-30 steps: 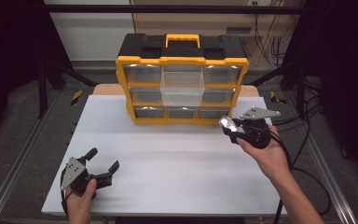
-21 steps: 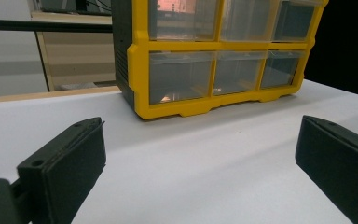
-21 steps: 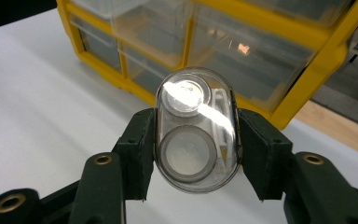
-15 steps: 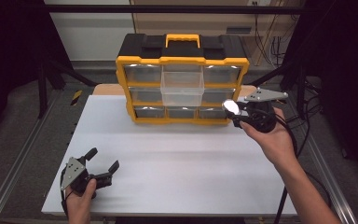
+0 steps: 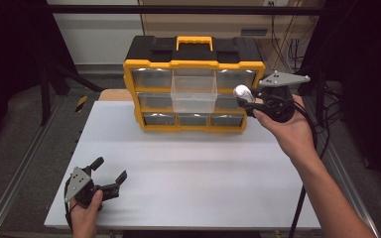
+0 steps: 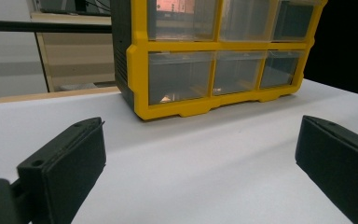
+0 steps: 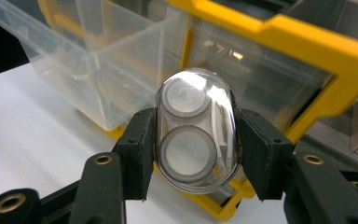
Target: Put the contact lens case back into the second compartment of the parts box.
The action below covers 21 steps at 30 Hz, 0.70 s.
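Observation:
My right gripper (image 5: pixel 246 99) is shut on a clear oval plastic case (image 7: pixel 196 130) with two round grey discs inside; the same case (image 5: pixel 241 92) shows in the high view. It hangs in the air in front of the right side of a yellow and black drawer cabinet (image 5: pixel 194 64). The cabinet's middle drawer (image 5: pixel 194 93), clear plastic, stands pulled out to the left of the case. That drawer (image 7: pixel 88 60) looks empty in the right gripper view. My left gripper (image 5: pixel 110 176) rests open near the table's front left corner, nothing between its jaws.
The white table top (image 5: pixel 193 168) spreads in front of the cabinet (image 6: pixel 214 60). Metal rails run along both table sides. Cables (image 5: pixel 322 124) hang at the right behind my right hand. Dark curtains close off both sides.
My right hand has lifted the clear case upward, from beside the cabinet's bottom row to the height of its middle row. The left gripper has stayed in place.

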{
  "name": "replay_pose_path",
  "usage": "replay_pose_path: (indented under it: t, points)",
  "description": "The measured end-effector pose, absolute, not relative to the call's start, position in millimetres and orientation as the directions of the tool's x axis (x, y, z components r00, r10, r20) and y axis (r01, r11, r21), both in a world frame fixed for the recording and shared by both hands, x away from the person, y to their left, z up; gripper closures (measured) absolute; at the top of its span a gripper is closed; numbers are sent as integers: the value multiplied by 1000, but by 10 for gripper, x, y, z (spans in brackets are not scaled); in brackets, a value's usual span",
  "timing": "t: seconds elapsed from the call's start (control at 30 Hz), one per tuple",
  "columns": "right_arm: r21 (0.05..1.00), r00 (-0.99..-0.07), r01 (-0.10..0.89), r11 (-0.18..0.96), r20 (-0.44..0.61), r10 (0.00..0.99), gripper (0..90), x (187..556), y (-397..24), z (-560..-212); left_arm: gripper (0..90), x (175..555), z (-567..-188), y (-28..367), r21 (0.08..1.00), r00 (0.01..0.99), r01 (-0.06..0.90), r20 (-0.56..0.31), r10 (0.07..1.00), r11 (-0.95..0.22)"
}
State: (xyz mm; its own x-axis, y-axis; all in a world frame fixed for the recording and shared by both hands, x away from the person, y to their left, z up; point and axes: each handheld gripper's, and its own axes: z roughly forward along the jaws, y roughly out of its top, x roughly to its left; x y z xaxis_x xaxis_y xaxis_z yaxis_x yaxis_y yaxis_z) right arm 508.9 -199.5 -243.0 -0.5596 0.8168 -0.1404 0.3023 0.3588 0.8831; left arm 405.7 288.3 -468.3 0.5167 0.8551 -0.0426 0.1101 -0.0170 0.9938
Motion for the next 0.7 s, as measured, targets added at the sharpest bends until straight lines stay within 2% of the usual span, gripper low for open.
replay_pose_path:
  t: [0.7]
  points:
    - [909, -593, 232, 347, -150, 791, 489, 5256, -1520, -1987, 14, 4060, -4682, 2879, 994, 519, 110, -44, 853, -16]
